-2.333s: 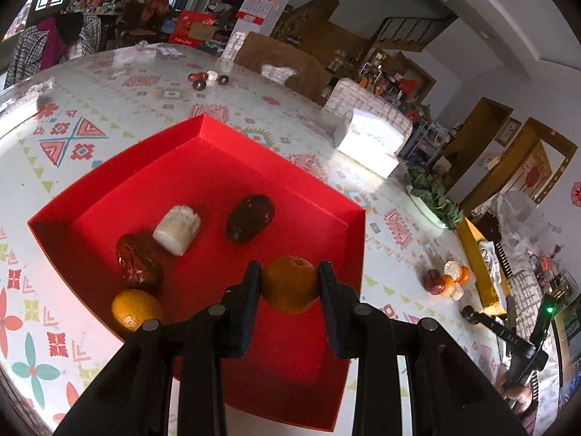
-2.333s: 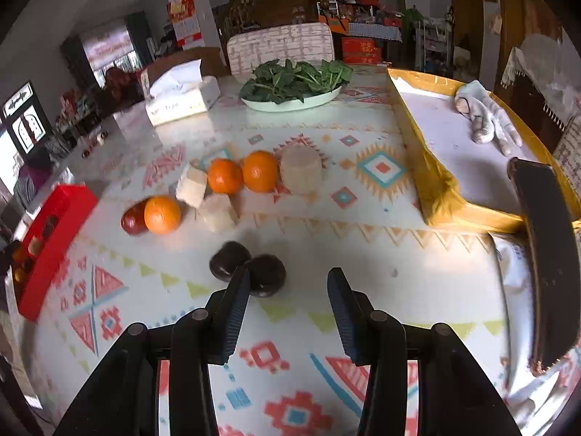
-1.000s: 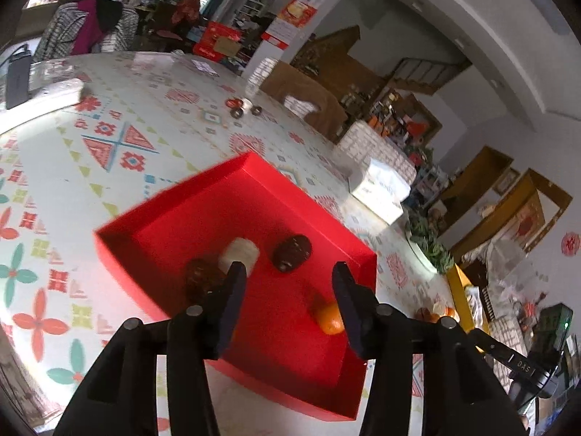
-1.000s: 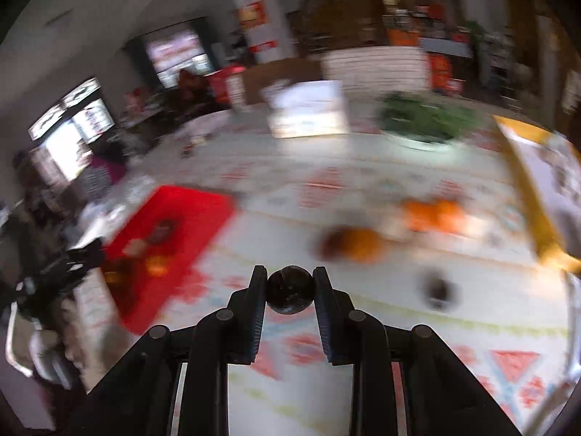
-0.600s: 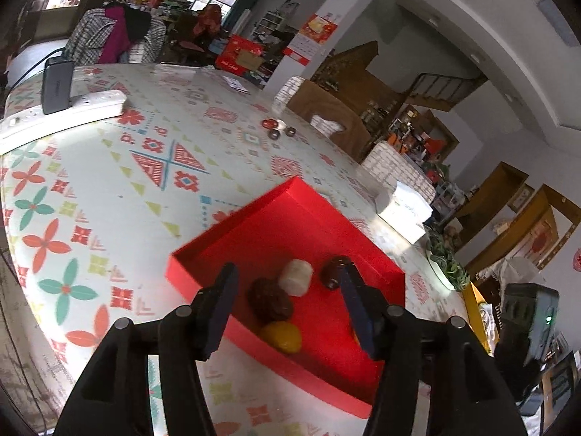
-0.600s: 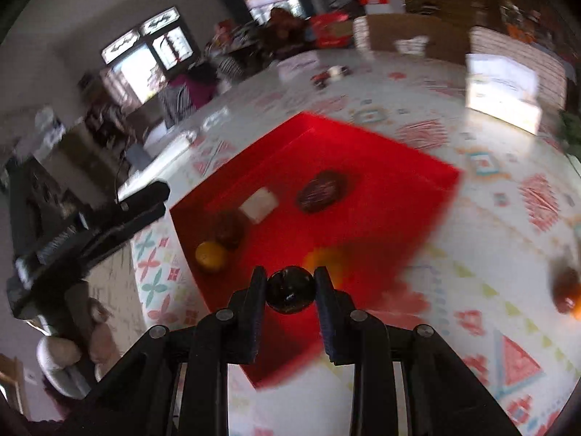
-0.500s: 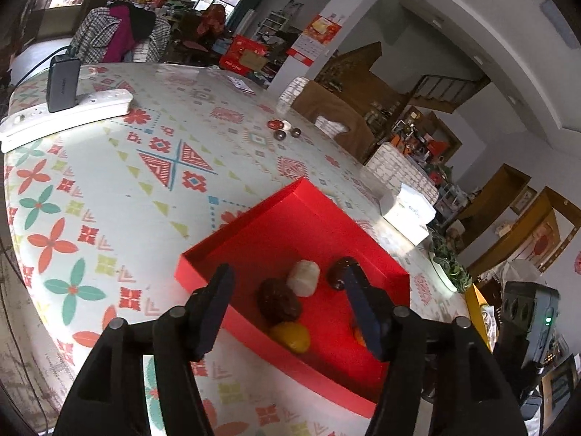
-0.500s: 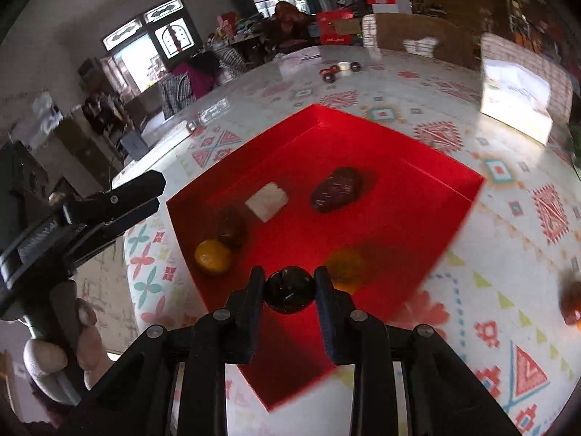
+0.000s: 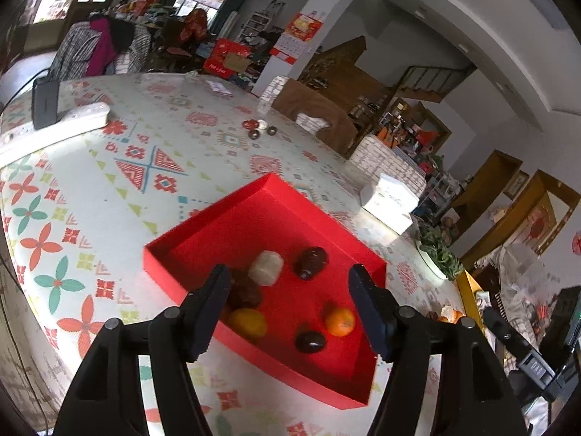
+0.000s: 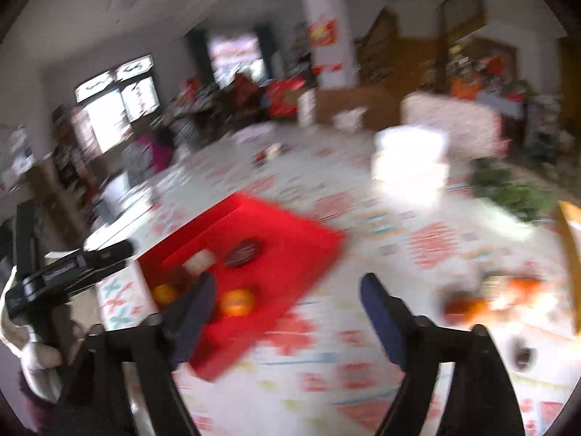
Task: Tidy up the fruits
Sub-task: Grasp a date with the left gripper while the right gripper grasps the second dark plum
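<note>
Though fruit-strewn, red tray [image 9: 181, 239] walled

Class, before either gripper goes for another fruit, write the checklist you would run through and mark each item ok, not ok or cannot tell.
1. Left gripper empty, jaws apart: ok.
2. Right gripper empty, jaws just opened: ok.
3. Small dark fruit lies in the red tray: ok.
4. Tray has bare floor for more: ok.
5. Fruit left on the table: ok, though blurred.
6. Right view sharp enough to aim: not ok.
</note>
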### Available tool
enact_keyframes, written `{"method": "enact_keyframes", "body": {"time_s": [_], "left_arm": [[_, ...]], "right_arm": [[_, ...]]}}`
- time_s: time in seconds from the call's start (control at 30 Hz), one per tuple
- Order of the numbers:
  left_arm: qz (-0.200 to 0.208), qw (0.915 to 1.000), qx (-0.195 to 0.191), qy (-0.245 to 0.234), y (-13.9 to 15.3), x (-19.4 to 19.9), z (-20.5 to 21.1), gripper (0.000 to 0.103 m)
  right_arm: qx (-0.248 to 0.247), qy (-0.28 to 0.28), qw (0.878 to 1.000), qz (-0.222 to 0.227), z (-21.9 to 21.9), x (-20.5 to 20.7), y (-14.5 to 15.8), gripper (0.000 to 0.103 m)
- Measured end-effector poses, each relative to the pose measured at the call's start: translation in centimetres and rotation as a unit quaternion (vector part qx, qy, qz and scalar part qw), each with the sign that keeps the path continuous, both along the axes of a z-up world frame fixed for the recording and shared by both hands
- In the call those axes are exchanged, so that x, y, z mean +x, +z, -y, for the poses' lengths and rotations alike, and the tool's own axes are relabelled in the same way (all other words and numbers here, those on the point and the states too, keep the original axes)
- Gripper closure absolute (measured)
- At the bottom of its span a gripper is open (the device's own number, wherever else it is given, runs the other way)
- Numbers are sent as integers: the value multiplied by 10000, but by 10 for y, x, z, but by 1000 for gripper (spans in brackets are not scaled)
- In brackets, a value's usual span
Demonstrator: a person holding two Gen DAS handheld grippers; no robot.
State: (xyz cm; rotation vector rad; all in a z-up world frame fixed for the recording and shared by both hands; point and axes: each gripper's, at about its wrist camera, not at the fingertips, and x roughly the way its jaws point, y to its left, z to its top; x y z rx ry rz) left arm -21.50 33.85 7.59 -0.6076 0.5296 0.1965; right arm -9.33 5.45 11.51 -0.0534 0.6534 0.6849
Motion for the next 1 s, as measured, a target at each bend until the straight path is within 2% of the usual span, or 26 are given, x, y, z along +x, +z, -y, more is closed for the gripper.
{"method": "enact_keyframes", "body": {"time_s": [0.07,0.13,0.27,0.37,0.47,0.6,0.73,0.77,0.8,0.83,0.87,0.93,1.0], "left_arm": [[6,9999,63,-86,5,3,12,34],[14,9998,111,-172,8,7,23,34],[-63,9985,213,-497,9,25,53,33],[-190,9959,235,-857,7,44,84,33],[-328,9890,378,-1395,7,67,126,33],[-602,9736,639,-2108,1,100,179,33],[-673,9593,1016,-2548,-5,132,220,33],[-681,9555,1060,-2666,-6,140,229,37],[-702,9516,1101,-2784,-9,150,238,43],[-764,9489,1155,-2835,-12,160,245,45],[-807,9463,1204,-2891,-15,168,252,46],[-841,9408,1308,-3012,-22,185,266,46],[-925,9346,1424,-3125,-31,198,276,46]], "right_arm": [[50,-397,9991,112,39,3,2,8],[42,-831,9965,16,80,10,1,8],[227,-1753,9828,-530,168,29,-9,8],[345,-2071,9734,-915,208,39,-20,8],[141,-2138,9707,-1090,217,47,-33,8],[-315,-2027,9707,-1254,202,62,-55,24],[-857,-1997,9686,-1204,184,75,-76,36],[-901,-1959,9685,-1246,181,77,-81,37],[-908,-1915,9685,-1303,180,80,-85,41],[-912,-1894,9684,-1340,179,81,-88,47],[-907,-1876,9685,-1366,180,82,-92,49],[-904,-1856,9697,-1307,181,81,-92,63],[-838,-1826,9708,-1314,182,82,-92,68]]}}
